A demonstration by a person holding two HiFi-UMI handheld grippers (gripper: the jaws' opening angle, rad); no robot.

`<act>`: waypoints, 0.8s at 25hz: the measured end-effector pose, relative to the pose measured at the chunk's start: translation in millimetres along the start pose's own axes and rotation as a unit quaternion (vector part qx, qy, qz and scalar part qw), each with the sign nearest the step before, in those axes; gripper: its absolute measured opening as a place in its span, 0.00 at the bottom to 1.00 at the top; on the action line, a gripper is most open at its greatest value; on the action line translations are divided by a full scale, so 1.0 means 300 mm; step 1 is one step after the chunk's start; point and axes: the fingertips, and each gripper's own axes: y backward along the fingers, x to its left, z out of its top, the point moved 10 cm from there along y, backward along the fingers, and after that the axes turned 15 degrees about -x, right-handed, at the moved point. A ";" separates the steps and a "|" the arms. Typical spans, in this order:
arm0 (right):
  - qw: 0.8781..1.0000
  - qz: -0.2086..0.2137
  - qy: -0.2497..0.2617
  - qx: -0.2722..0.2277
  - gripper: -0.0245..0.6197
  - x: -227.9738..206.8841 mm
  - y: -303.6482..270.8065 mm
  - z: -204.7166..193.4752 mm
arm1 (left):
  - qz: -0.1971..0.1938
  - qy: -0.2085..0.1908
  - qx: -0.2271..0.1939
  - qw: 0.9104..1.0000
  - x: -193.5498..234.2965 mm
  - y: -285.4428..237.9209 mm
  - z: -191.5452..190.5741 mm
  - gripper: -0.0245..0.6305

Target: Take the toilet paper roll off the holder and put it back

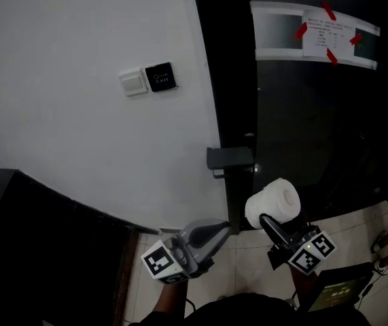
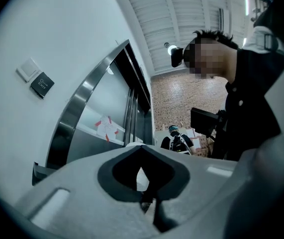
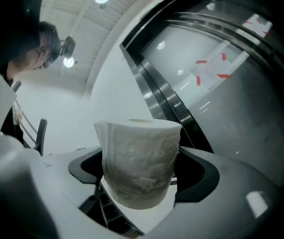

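A white toilet paper roll (image 1: 273, 202) (image 3: 139, 161) is clamped between the jaws of my right gripper (image 1: 267, 221) (image 3: 141, 176), held in the air below and right of the dark holder (image 1: 229, 160) on the wall edge. The holder carries no roll. My left gripper (image 1: 222, 227) (image 2: 146, 183) hangs lower left of the holder with its jaws closed together and nothing between them. Through the left gripper's jaw gap a sliver of the white roll (image 2: 141, 177) shows.
A white wall (image 1: 78, 148) carries a light switch (image 1: 133, 82) and a dark exit plate (image 1: 160, 77). A dark glass door (image 1: 323, 128) with a taped paper notice (image 1: 327, 35) stands to the right. A dark cabinet edge (image 1: 17, 202) lies at lower left. A person (image 2: 251, 83) stands behind the left gripper.
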 end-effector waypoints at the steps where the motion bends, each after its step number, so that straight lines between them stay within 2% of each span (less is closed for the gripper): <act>1: 0.999 -0.013 -0.039 -0.018 0.68 -0.017 0.013 -0.004 | -0.001 0.001 0.000 1.000 0.002 0.000 -0.003 0.03; 2: 0.995 -0.030 -0.088 -0.039 0.68 -0.038 0.029 -0.011 | 0.000 0.002 0.001 1.000 0.004 0.001 -0.006 0.03; 3: 0.985 -0.051 -0.149 -0.065 0.68 -0.061 0.048 -0.022 | 0.002 0.003 0.004 1.000 0.007 0.004 -0.012 0.03; 4: 0.969 -0.074 -0.217 -0.095 0.68 -0.086 0.069 -0.037 | 0.004 0.005 0.007 1.000 0.009 0.005 -0.018 0.03; 6: 0.925 -0.118 -0.329 -0.152 0.68 -0.129 0.108 -0.067 | 0.004 0.011 0.006 1.000 0.007 -0.006 -0.022 0.03; 7: 0.909 -0.136 -0.357 -0.169 0.68 -0.146 0.122 -0.078 | 0.001 0.013 0.005 1.000 0.004 -0.014 -0.023 0.03; 8: 0.901 -0.150 -0.367 -0.176 0.68 -0.159 0.133 -0.086 | -0.001 0.014 0.007 1.000 0.002 -0.019 -0.025 0.03; 15: 0.898 -0.179 -0.363 -0.174 0.68 -0.218 0.140 -0.119 | 0.011 0.028 0.007 1.000 0.008 -0.015 -0.032 0.03; 20: 0.892 -0.225 -0.354 -0.166 0.68 -0.382 0.082 -0.195 | 0.030 0.023 0.021 0.999 0.021 0.011 -0.031 0.03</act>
